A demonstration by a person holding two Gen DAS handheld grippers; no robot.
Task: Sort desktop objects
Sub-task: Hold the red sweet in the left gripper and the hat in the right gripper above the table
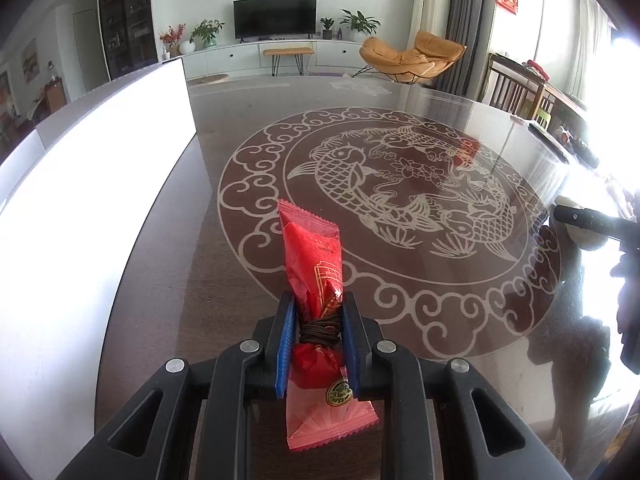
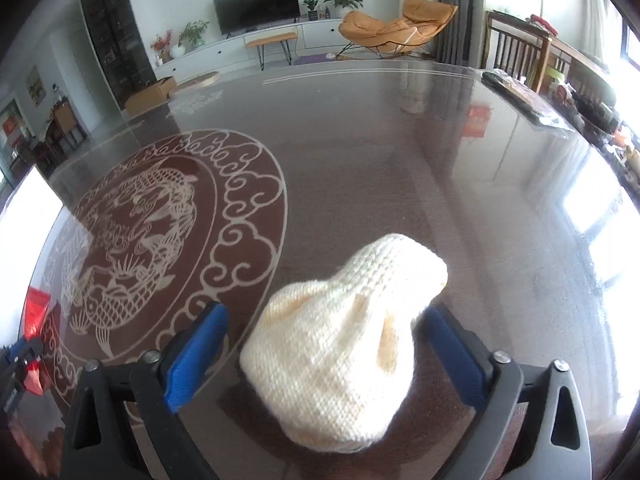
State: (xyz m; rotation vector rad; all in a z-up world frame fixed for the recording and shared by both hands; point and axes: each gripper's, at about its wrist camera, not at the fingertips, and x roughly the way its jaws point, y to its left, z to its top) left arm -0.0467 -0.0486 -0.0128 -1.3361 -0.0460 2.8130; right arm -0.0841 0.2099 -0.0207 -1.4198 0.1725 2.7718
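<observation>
Table: a dark, shiny table (image 1: 248,128) is seen in both views, with a big pale round drawing of fish (image 1: 400,184) and curly clouds on it.
Room: a black TV (image 1: 275,16) is set on a long white cabinet far behind, with green plants beside it and an orange chair (image 1: 412,58) to the right (a small wooden bench is seen in front of the cabinet).
White box: a tall white box (image 1: 100,168) is stood on the table at the left of the left view.
Left gripper: the left gripper (image 1: 316,344) is pointed down at the table, and its blue pads (image 1: 285,344) are pressed together on a red snack packet (image 1: 316,264).
Snack packet: it is held up off the table, pinched at its middle, where a brown cord is wound around it; one end sticks out over the fish drawing.
Right gripper: the right gripper (image 2: 320,344) is tilted down too, with its blue pads (image 2: 196,356) spread wide.
Knitted toy: a cream knitted toy (image 2: 340,344) is lying on the table between the spread pads; the right pad looks to be just at its side, the left pad is apart from it.
Only in left view: the right gripper is seen at the far right edge as a dark shape, with a bit of the cream toy.
Only in right view: the knitted stitches are shown up close, and the red packet is seen small at the far left.
</observation>
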